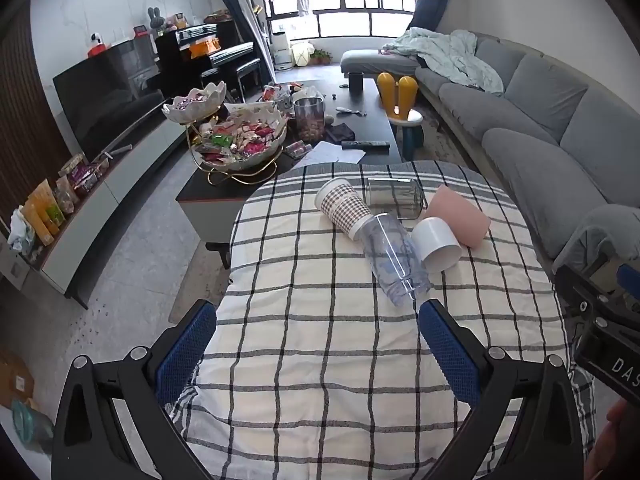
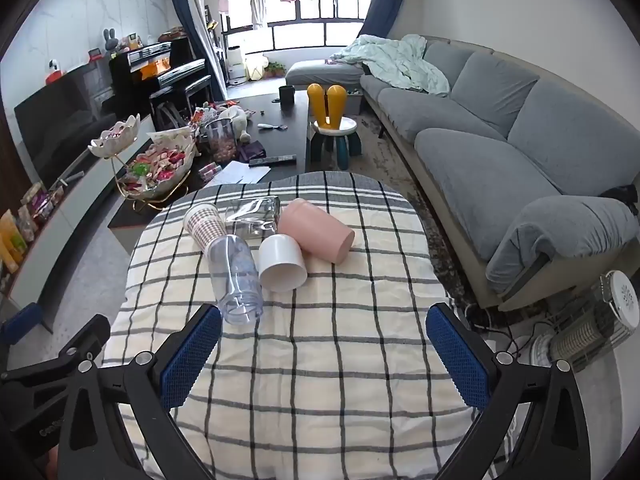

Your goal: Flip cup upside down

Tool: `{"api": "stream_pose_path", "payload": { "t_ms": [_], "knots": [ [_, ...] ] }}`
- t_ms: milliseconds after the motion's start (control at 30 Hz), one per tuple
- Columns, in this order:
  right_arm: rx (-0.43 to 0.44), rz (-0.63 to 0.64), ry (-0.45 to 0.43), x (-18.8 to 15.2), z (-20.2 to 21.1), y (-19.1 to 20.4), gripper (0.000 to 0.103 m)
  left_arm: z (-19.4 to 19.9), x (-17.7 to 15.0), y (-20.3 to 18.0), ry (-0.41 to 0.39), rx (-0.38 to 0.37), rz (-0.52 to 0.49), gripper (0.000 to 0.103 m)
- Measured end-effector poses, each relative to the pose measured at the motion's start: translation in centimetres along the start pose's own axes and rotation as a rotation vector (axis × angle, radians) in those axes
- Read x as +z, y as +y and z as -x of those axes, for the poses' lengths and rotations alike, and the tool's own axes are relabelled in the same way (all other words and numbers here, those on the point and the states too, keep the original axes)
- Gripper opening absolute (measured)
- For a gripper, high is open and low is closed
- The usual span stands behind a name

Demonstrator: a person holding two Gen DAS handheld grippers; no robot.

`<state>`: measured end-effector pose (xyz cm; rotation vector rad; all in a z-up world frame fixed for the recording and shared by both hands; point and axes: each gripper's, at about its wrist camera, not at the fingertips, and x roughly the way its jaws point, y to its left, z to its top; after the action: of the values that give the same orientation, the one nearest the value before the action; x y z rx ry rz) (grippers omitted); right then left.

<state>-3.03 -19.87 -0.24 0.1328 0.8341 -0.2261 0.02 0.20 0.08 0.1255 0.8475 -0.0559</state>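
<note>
Ahead, I see five cups on their sides (clustered, touching) on the checked tablecloth (image 2: 320, 360): clear plastic tumbler (image 2: 237, 276) nearest; left gripper (image 1: 318, 340) and right gripper (image 2: 324, 344) spread wide, empty.

Left tool (image 1: 318, 344), right tool (image 2: 324, 350): black frames, silver screws, blue textured pads (image 2: 191, 361).

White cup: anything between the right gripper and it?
Nothing visible. The right gripper is open over bare checked tablecloth, and the white plastic cup lies ahead on its side. A clear plastic bottle lies close on its left, a pink cup behind.
</note>
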Motion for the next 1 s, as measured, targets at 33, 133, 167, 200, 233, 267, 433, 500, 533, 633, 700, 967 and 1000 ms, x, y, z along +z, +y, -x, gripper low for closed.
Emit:
{"api": "stream_pose_path", "payload": {
  "t_ms": [33, 133, 167, 200, 233, 267, 433, 500, 533, 633, 700, 967, 1000],
  "knots": [
    [0.0, 0.0, 0.001, -0.01, 0.01, 0.02, 0.103, -0.06, 0.04, 0.04, 0.002, 0.0, 0.003, 0.103],
    [0.0, 0.0, 0.004, -0.01, 0.01, 0.08, 0.103, 0.05, 0.04, 0.54, 0.005, -0.015, 0.007, 0.103],
    [-0.001, 0.002, 0.004, -0.02, 0.02, 0.09, 0.103, 0.23, 0.34, 0.08, 0.009, -0.009, -0.005, 0.103],
    [-0.002, 0.003, 0.003, -0.02, 0.03, 0.09, 0.103, 0.1, 0.18, -0.05, 0.009, -0.011, -0.004, 0.103],
    [-0.004, 0.004, 0.003, -0.02, 0.02, 0.07, 0.103, 0.21, 0.28, 0.03, 0.01, -0.013, -0.003, 0.103],
    [-0.006, 0.005, 0.004, -0.02, 0.0, 0.05, 0.103, 0.34, 0.42, 0.2, 0.011, -0.016, -0.001, 0.103],
    [-0.009, -0.004, 0.011, 0.22, -0.03, -0.14, 0.103, 0.23, 0.04, 0.37, 0.008, -0.031, 0.008, 0.103],
    [-0.009, -0.003, 0.01, -0.21, -0.12, 0.24, 0.103, 0.15, 0.05, 0.34, 0.007, -0.029, 0.007, 0.103],
    [-0.006, -0.003, 0.011, -0.18, -0.15, 0.2, 0.103, 0.15, 0.06, 0.33, 0.006, -0.029, 0.006, 0.103],
    [-0.007, -0.003, 0.013, -0.16, -0.08, 0.2, 0.103, 0.22, 0.06, 0.35, 0.004, -0.027, 0.009, 0.103],
    [-0.005, -0.005, 0.017, -0.12, -0.27, 0.41, 0.103, 0.26, 0.15, 0.33, 0.005, -0.028, 0.008, 0.103],
    [-0.003, -0.007, 0.022, -0.05, -0.39, 0.16, 0.103, 0.38, 0.34, 0.41, 0.009, -0.029, 0.011, 0.103],
    [-0.002, -0.009, 0.023, -0.08, -0.5, 0.12, 0.103, 0.44, 0.38, 0.41, 0.008, -0.028, 0.01, 0.103]
  ]
}}
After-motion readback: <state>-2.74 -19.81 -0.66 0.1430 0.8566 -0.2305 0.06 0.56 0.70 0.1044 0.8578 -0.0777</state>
